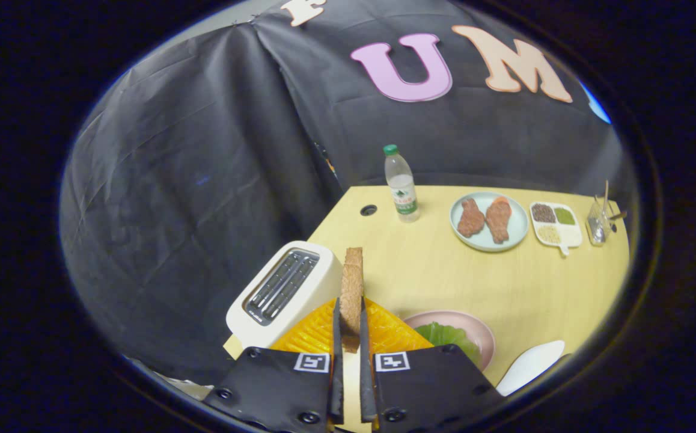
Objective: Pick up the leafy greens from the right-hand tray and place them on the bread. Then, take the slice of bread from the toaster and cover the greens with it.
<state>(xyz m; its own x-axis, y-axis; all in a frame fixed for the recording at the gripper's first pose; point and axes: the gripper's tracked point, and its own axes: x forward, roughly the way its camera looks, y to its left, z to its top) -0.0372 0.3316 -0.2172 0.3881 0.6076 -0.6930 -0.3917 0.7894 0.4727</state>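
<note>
Bread [351, 288] stands edge-on, clamped between my fingers [348, 352], above the orange tray [315, 334]. Toaster [285, 288] sits just left; greens [447, 335] on the pink plate [480, 331] lie right. Bare table [504, 282] stretches beyond.

1 gripper [348, 337] w/ 1 bread slice [351, 288] pinched btwn its 2 fingers. 1 toaster [282, 291], 1 water bottle [401, 186], 2 meat pcs [484, 218] on 1 plate [519, 231], 1 leafy greens [449, 334] in 1 pink bowl [485, 337], 1 yellow tray [318, 334].

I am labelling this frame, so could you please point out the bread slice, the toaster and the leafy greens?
bread slice [352, 288]: gripper view, its edge held upright in the claw.
toaster [282, 286]: gripper view, slotted top.
leafy greens [444, 334]: gripper view, leaf middle.
</note>
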